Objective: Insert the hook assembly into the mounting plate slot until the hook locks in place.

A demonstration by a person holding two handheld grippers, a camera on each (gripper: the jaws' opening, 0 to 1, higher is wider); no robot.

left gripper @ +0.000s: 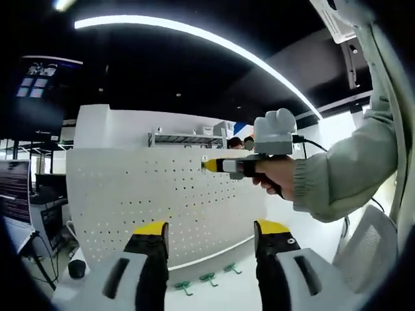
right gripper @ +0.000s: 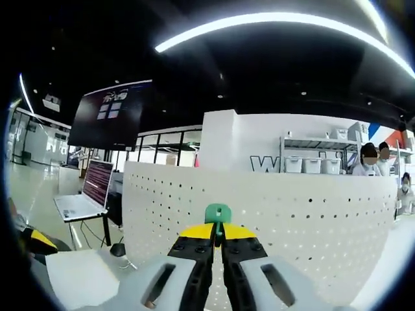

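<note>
Green hook pinched in right gripper at the pegboard, lock unconfirmed; left gripper spread, spare hooks below.

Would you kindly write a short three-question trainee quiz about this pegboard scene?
1. True or false: the right hand-held gripper is shut on a green hook.
2. Where do spare green hooks lie? A) at the foot of the pegboard B) on the laptop
3. Fill in: the left hand-held gripper has its jaws ____.

Key: 1 true; 2 A; 3 open
</note>
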